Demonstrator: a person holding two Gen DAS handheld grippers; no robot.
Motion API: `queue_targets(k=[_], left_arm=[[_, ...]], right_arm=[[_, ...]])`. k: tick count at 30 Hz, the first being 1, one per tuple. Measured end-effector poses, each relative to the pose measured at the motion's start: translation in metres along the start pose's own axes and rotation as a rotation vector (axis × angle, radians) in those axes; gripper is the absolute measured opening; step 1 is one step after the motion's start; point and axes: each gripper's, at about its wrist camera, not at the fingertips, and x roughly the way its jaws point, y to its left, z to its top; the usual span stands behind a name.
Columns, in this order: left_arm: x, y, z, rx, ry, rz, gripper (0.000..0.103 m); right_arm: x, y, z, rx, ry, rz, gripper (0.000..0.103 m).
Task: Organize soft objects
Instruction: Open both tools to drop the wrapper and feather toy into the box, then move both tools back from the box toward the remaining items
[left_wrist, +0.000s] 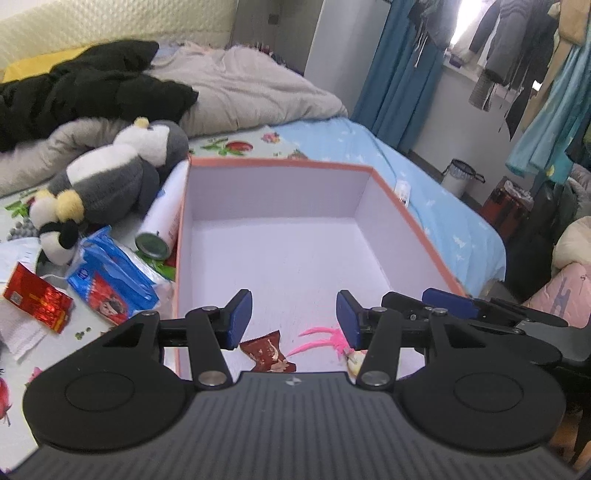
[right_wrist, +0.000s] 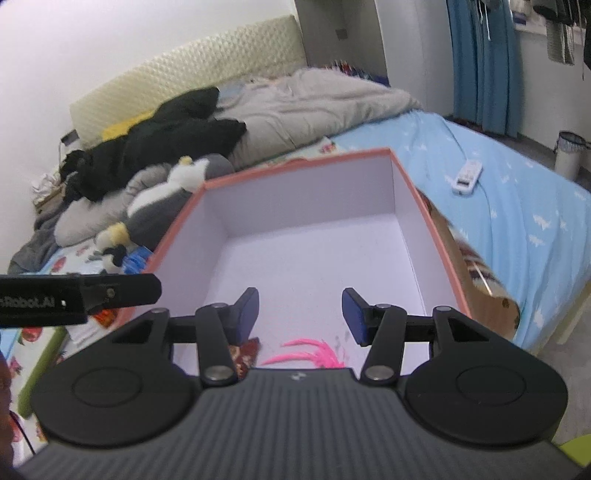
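Plush: grey-and-white stuffed penguin toy (left_wrist: 110, 177) lies on the bed, left of my box.
Box: pink-rimmed white cardboard box (left_wrist: 280, 229) holds a pink-haired doll (left_wrist: 325, 343).
My left gripper (left_wrist: 294, 319): half open, empty.
My right gripper (right_wrist: 300, 315): half open, empty.

The left gripper's (left_wrist: 294, 319) body hides part of the pink-haired toy (left_wrist: 332, 341).

Right hand-held gripper (right_wrist: 299, 314) open over box (right_wrist: 436, 236) on bed (right_wrist: 517, 206); pink feathered toy (right_wrist: 310, 354) inside box's near end, plush penguin (right_wrist: 162, 206) left of box.
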Motion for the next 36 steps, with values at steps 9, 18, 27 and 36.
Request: queue_targets(k=[9, 18, 27, 36], left_arm=[[-0.068, -0.002, -0.001, -0.004, -0.100, 0.012, 0.057], [-0.140, 0.006, -0.022, -0.023, -0.173, 0.040, 0.057], [-0.199, 0.020, -0.050, -0.051, -0.237, 0.077, 0.057], [-0.240, 0.035, -0.086, -0.107, -0.259, 0.133, 0.058]], right_arm=[[-0.054, 0.022, 0.010, -0.038, -0.088, 0.067, 0.053], [-0.097, 0.052, 0.005, -0.094, -0.137, 0.108, 0.053], [-0.126, 0.081, -0.004, -0.130, -0.156, 0.163, 0.053], [-0.141, 0.109, -0.019, -0.174, -0.120, 0.205, 0.053]])
